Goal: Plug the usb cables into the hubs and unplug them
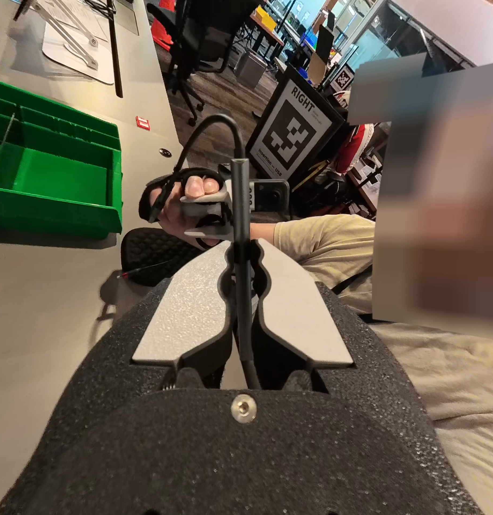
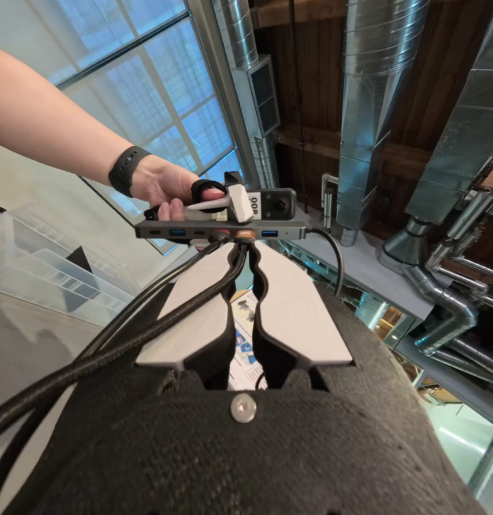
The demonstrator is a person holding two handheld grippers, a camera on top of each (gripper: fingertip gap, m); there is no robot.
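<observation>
In the left wrist view my left gripper point(image 1: 242, 246) is shut on a slim dark grey USB hub point(image 1: 239, 200), seen edge-on and standing upright between the fingers. The hub's own black lead point(image 1: 211, 122) loops over and hangs with its plug free. In the right wrist view the hub point(image 2: 281, 232) lies crosswise. A red-ringed plug point(image 2: 218, 237) and a copper plug point(image 2: 245, 235) sit in its ports. My right gripper point(image 2: 243, 249) is shut on the black cable point(image 2: 239, 257) just behind the copper plug. Both cables trail off to the lower left.
A green divided bin point(image 1: 53, 167) sits on the grey table point(image 1: 44, 306) at the left. A black mesh chair back point(image 1: 156, 250) and a black-and-white marker board point(image 1: 292, 133) stand beyond the table edge. A clear plastic bin point(image 2: 44, 264) is at the left in the right wrist view. Less than 4 cm separates the two grippers' tips.
</observation>
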